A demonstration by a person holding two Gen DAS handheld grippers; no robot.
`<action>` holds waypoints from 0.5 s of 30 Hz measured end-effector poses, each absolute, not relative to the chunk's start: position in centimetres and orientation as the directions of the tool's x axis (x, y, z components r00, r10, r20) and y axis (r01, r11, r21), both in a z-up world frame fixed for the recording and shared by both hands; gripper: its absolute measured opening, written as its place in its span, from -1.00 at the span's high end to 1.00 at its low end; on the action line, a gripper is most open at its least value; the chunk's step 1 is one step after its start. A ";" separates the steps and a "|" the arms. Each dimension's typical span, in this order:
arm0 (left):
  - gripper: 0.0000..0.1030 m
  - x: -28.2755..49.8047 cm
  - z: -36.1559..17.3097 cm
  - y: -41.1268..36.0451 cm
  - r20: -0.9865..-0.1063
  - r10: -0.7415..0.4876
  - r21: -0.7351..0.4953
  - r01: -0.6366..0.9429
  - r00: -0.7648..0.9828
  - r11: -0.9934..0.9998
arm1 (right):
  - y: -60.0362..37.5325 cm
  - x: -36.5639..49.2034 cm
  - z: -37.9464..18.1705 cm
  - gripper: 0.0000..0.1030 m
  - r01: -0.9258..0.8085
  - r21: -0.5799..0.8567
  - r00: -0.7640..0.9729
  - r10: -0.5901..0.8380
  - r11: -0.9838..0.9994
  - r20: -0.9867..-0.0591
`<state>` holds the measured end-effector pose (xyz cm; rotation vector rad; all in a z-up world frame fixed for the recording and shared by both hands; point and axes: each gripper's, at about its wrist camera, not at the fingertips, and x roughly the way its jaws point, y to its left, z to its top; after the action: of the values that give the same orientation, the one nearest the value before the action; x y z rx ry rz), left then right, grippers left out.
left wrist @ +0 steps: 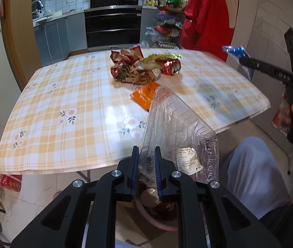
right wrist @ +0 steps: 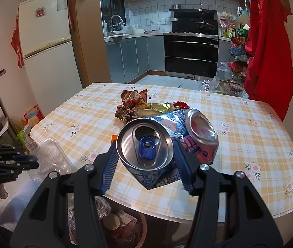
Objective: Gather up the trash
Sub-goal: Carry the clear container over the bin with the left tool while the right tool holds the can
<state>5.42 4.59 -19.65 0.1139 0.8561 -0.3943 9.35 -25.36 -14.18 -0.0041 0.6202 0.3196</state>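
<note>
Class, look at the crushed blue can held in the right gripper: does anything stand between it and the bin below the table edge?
Nothing visible does. The right gripper holds the crushed blue can just above the round brown bin, whose open top already holds trash.

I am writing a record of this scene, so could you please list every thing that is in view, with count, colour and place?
plastic box: one, clear, held in left gripper
blue can: one, blue, crushed, held in right gripper
red can: one, red, on table
wrappers: crumpled pile, brown, red and gold, table middle
packet: one, orange, flat on table
table: one, yellow checked cloth
bin: one, reddish, below table edge
fridge: one, cream, far left
oven: one, black, kitchen
red cloth: one, hanging, right
left gripper: black, blue pads
right gripper: black, blue pads
</note>
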 end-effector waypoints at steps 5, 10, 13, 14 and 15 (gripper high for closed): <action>0.71 5.2 -20.5 3.9 -0.776 -0.284 -0.042 0.402 0.564 0.915 | -25.3 9.3 -14.4 -0.06 -0.294 0.096 0.761 0.294 0.951 -0.578; 0.71 5.2 -21.1 3.4 -0.791 -0.276 -0.032 0.412 0.547 0.911 | -25.4 9.4 -14.6 -0.06 -0.291 0.101 0.758 0.294 0.951 -0.583; 0.70 5.2 -21.4 3.4 -0.797 -0.278 -0.036 0.417 0.536 0.908 | -25.4 9.4 -14.7 -0.06 -0.290 0.103 0.757 0.294 0.951 -0.584; 0.69 5.2 -21.5 3.3 -0.799 -0.280 -0.039 0.418 0.533 0.908 | -25.4 9.4 -14.7 -0.06 -0.290 0.104 0.756 0.294 0.951 -0.584; 0.68 5.2 -21.6 3.2 -0.800 -0.283 -0.044 0.419 0.529 0.907 | -25.4 9.4 -14.7 -0.06 -0.290 0.105 0.755 0.295 0.951 -0.586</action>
<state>5.21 3.22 -21.60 0.1615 0.9234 -0.4215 9.42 -25.42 -14.74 0.0080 0.6399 0.3189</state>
